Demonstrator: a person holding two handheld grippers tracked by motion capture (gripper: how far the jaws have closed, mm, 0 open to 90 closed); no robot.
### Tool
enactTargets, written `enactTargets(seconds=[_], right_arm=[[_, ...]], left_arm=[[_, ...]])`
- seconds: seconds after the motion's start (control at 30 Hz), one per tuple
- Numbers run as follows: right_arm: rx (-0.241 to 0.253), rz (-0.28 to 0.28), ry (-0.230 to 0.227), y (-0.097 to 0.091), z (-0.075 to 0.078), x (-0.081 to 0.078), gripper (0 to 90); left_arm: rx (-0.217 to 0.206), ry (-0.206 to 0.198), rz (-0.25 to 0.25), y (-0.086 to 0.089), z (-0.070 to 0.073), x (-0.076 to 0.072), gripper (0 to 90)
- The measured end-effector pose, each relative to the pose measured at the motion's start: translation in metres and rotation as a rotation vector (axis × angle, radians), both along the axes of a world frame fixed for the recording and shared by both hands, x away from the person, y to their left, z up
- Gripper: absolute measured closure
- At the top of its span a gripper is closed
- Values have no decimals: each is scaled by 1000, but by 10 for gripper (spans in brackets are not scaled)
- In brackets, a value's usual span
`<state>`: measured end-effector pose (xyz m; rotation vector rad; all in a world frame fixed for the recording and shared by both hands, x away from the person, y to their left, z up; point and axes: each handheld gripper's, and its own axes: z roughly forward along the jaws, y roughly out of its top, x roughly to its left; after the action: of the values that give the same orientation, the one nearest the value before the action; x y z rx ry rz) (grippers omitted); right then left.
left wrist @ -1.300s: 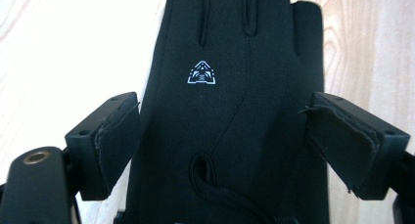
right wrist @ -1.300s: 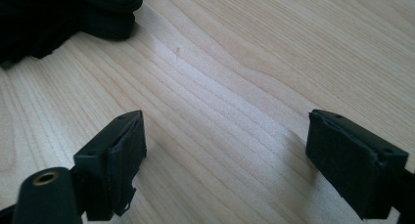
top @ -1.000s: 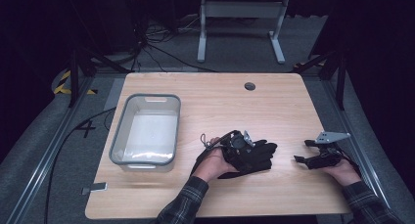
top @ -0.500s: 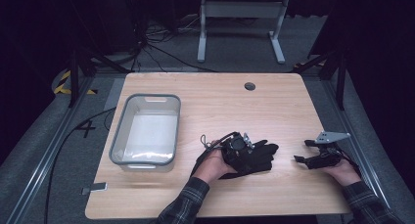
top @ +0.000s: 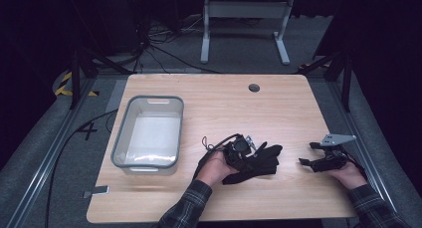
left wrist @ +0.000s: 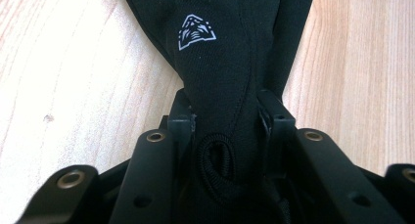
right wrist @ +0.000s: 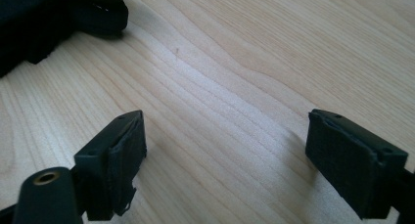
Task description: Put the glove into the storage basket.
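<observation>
Left gripper (top: 249, 156): jaws have just been closing, and now they pinch the glove at its cuff end. In the left gripper view the fabric bunches between the two pads, squeezed in on both sides.
Glove (left wrist: 230, 48): black, flat on the wood, a small white emblem printed on it. In the high view it lies at the near middle of the table (top: 224, 98), fingers fanned out toward the right gripper.
Left hand (top: 215, 167): wrapped around the gripper body just behind the glove, plaid sleeve coming in from the bottom edge.
Right gripper (top: 311, 161): jaws spread wide, nothing between them. In the right gripper view there's bare wood grain in the gap and the glove's dark edge off at the upper left.
Right gripper's place: low over the table's near right side, apart from the glove, jaws pointing toward it.
Tub (top: 122, 153): grey plastic, rectangular, on the left half of the table, well apart from the glove.
Table hole (top: 254, 87): a small round one near the far edge.
</observation>
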<state>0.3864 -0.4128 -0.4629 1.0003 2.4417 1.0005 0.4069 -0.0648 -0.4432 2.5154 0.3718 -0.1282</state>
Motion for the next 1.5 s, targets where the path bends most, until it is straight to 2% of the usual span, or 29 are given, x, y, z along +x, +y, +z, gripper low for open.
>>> enactTargets(seconds=[0.27,0.43,0.47,0.67,1.03,1.37,1.5], right_arm=[[0,0,0,0,0,0,158],[0,1,0,0,0,0,157],[0,1,0,0,0,0,157],[1,2,1,0,0,0,157],[0,1,0,0,0,0,157],[1,1,1,0,0,0,157],[1,0,0,0,0,0,157]], left_arm=[[-14,-4,44,5,14,-3,673],[-43,-13,110,17,32,-2,673],[-43,-13,110,17,32,-2,672],[-69,-35,171,38,50,2,672],[-98,-61,249,68,75,4,672],[-109,-72,326,94,87,5,671],[-104,-88,356,105,90,6,672]])
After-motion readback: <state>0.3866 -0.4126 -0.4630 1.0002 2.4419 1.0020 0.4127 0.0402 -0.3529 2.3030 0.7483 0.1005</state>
